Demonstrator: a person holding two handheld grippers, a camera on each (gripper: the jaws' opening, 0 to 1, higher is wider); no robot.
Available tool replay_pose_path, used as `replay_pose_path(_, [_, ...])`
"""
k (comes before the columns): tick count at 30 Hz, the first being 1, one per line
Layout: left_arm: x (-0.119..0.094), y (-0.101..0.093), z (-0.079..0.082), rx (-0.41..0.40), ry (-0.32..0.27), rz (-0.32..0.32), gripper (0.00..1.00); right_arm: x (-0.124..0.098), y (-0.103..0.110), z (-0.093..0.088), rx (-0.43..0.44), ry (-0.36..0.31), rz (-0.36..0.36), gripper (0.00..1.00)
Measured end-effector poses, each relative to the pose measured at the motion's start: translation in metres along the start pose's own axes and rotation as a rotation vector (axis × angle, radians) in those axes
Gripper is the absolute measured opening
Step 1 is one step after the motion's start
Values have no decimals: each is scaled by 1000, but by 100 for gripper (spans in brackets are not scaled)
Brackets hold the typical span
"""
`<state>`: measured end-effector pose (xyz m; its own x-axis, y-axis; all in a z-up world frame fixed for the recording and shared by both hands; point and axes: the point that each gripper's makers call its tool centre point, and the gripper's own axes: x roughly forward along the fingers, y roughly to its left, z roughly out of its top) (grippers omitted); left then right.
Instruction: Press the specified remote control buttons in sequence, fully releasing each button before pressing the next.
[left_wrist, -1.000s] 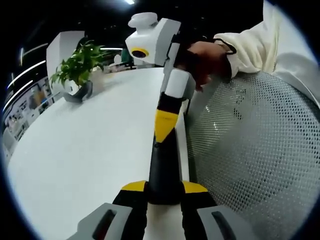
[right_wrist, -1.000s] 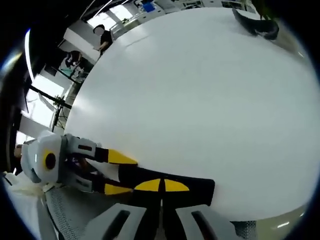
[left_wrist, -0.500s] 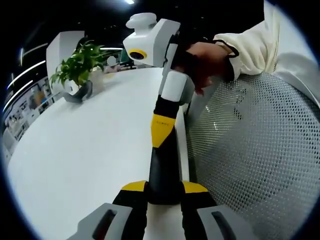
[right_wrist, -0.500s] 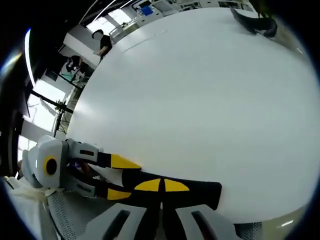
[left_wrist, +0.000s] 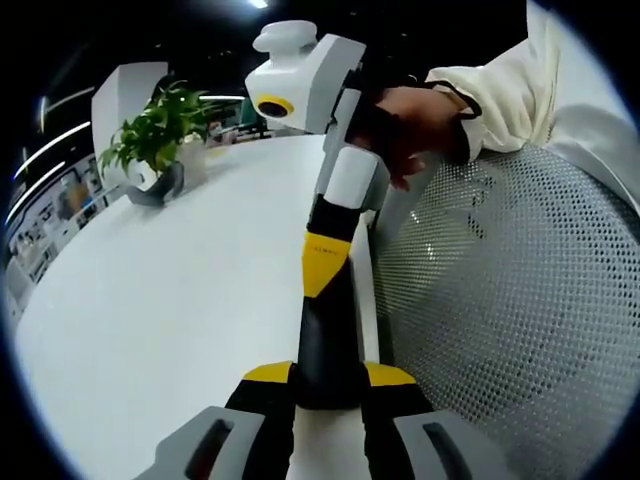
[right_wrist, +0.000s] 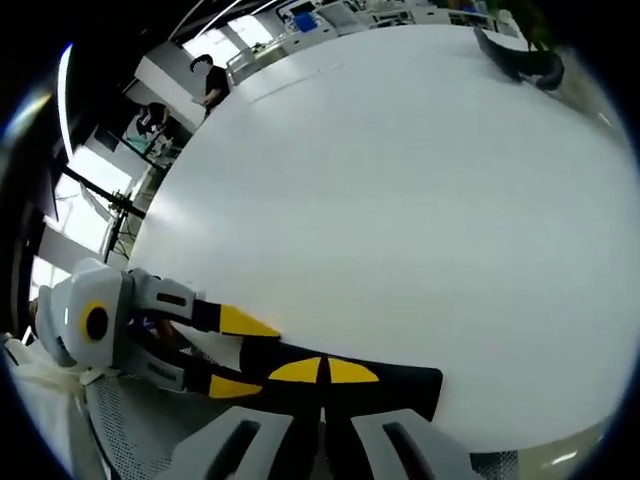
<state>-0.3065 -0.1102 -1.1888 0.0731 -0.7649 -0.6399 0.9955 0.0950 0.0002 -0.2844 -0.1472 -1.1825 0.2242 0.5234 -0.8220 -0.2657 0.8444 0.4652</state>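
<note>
A black remote control (left_wrist: 325, 335) lies lengthwise between the yellow-tipped jaws of my left gripper (left_wrist: 328, 372), which is shut on its near end, over the edge of the white table (left_wrist: 180, 300). From above comes my right gripper (left_wrist: 325, 262), jaws together, its yellow tip down on the remote's far part. In the right gripper view the remote (right_wrist: 405, 385) runs crosswise under the right gripper (right_wrist: 325, 370), whose yellow pads meet over it. The left gripper (right_wrist: 238, 353) clamps its left end. The remote's buttons are hidden.
A potted plant (left_wrist: 155, 150) stands at the table's far side, its dark pot (right_wrist: 515, 60) at the top right of the right gripper view. A mesh chair back (left_wrist: 500, 300) lies right of the remote. A hand (left_wrist: 410, 120) in a cream sleeve holds the right gripper. People (right_wrist: 210, 75) stand beyond the table.
The right gripper's yellow tip has slid a little along the remote towards the left gripper. The left gripper's hold on the remote is the same.
</note>
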Motion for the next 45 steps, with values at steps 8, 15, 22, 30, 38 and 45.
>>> replay_pose_path(8, [0,0,0,-9,1,2,24,-1,1,-6,15,32,1,0])
replay_pose_path(15, [-1,2,-1,-16,3,11,24,-4,2,-10,17,49,-2,0])
replay_pose_path(22, [-2,3,-1,-17,2,14,24,-3,4,-11,-31,65,-22,0])
replay_pose_path(30, [-1,3,-1,-8,2,13,24,-3,3,-10,-58,63,-29,0])
replay_pose_path(38, [-1,3,-1,-9,3,13,24,-4,3,-7,-35,40,-17,0])
replay_pose_path(45, [-1,3,-1,-8,2,12,24,-3,2,-8,-36,37,-19,0])
